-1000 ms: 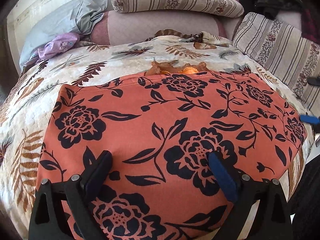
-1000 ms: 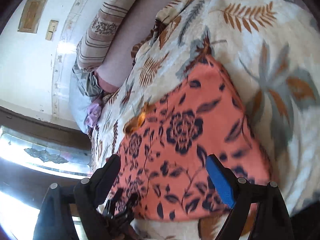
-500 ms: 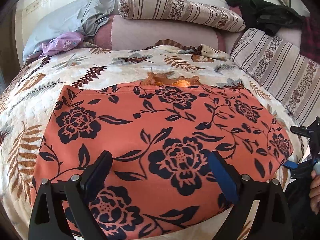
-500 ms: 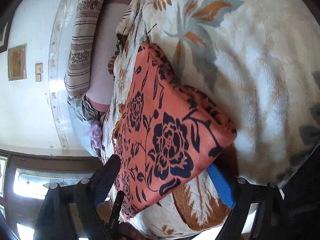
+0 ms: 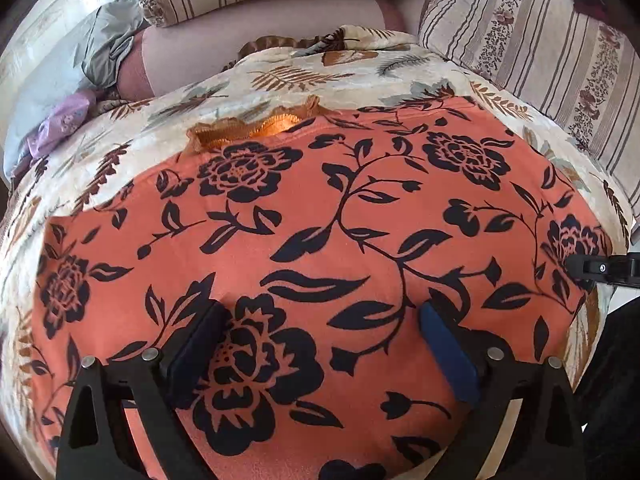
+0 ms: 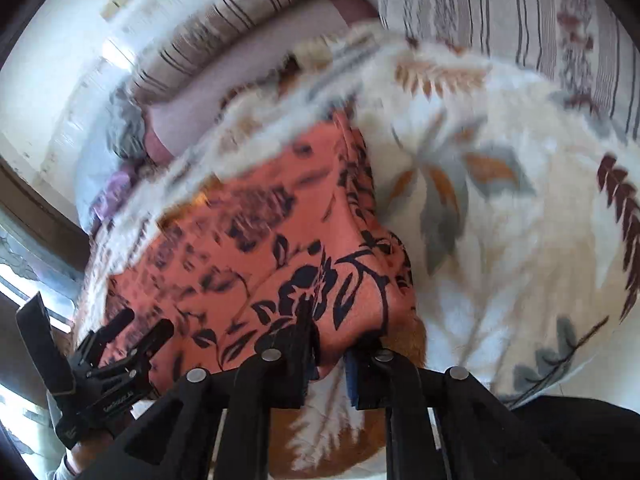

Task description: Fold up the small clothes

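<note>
An orange garment with black flowers (image 5: 320,248) lies spread flat on the leaf-print bedspread (image 5: 280,76). My left gripper (image 5: 320,340) is open and hovers low over the garment's near edge, with cloth showing between its fingers. My right gripper (image 6: 332,340) is shut on the garment's near right corner (image 6: 352,292), and the cloth there bunches and lifts. It also shows at the right edge of the left wrist view (image 5: 604,268). The right wrist view is blurred by motion.
Striped pillows (image 5: 532,52) and a pinkish bolster (image 5: 256,36) lie along the head and right side of the bed. Grey and purple clothes (image 5: 68,116) are piled at the far left. A small orange lacy item (image 5: 256,128) peeks from under the garment's far edge.
My right gripper has moved in and closed on the garment's near right corner. My left gripper has moved forward and lower over the garment and stays open.
</note>
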### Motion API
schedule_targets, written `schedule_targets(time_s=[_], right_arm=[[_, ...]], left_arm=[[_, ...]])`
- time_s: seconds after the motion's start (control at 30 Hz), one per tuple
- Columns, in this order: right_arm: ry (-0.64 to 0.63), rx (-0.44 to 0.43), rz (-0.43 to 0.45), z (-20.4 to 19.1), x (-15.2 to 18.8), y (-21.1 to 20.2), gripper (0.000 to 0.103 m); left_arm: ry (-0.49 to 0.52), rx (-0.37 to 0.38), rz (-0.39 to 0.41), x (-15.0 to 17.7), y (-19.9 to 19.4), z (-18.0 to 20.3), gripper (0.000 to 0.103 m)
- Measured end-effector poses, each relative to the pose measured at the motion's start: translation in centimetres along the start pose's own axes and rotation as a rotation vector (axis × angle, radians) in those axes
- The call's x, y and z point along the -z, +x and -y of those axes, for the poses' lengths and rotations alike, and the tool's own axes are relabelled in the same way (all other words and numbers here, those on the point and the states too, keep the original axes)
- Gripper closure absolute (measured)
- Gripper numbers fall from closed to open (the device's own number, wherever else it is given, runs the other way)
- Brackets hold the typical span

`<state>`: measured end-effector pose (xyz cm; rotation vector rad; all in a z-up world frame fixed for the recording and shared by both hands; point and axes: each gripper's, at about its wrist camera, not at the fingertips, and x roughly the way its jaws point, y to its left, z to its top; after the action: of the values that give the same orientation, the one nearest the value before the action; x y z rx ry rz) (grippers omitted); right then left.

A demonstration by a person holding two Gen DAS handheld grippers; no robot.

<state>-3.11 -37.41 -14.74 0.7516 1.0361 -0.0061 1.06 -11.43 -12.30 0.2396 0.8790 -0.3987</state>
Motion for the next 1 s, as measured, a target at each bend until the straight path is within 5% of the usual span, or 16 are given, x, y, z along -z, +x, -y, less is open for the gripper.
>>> schedule_targets(time_s=[0.07,0.1,0.13,0.2,0.4,0.6,0.67,0.7,0.73,0.87,1.0], right_arm=[[0.143,-0.092,0.026,2.3,-0.6,-2.1,0.065],[0.158,-0.077,0.052,2.6,-0.9,-3.3,0.039],[0.157,-0.077,0.109,2.6,-1.4,-4.8,0.027],[0.13,-0.098,0.195,2.3,-2.9,-7.0,0.018],[0.028,-0.168,0.062,-0.4,-11.5,-2.4,0.018],[-0.053,0.065,-0.063,-2.5,-18.3,6.0,0.024],[-0.127,0.105,-0.078,-4.0,-18.3,7.0,0.046],[-0.184,0.129,-0.098,-5.2,-18.1,7.1,0.085],[-0.233,0.179,-0.078,-6.5,-17.8,6.5,0.091],[-0.412,0.355,0.136,-11.0,-16.2,3.3,0.092],[-0.353,0.463,-0.001,-7.4,-16.6,8.7,0.074]], left_arm=[[0.01,0.015,0.005,0.2,-0.2,-0.3,0.002],[0.011,0.023,0.013,0.4,-0.4,-0.4,0.002],[0.015,0.03,0.019,0.5,-0.4,-0.5,0.002],[0.025,0.035,0.04,0.9,-0.4,-0.4,0.002],[0.026,0.057,0.049,0.9,-0.3,-0.6,0.0],[0.031,0.061,0.041,0.6,-0.2,-0.6,0.0],[0.028,0.07,0.036,0.6,-0.1,-0.7,0.0],[0.028,0.072,0.038,0.6,-0.1,-0.7,0.0],[0.029,0.072,0.038,0.6,-0.1,-0.7,0.0],[0.025,0.079,0.032,0.5,-0.1,-0.7,0.0],[0.025,0.078,0.021,0.3,0.1,-0.8,0.0]])
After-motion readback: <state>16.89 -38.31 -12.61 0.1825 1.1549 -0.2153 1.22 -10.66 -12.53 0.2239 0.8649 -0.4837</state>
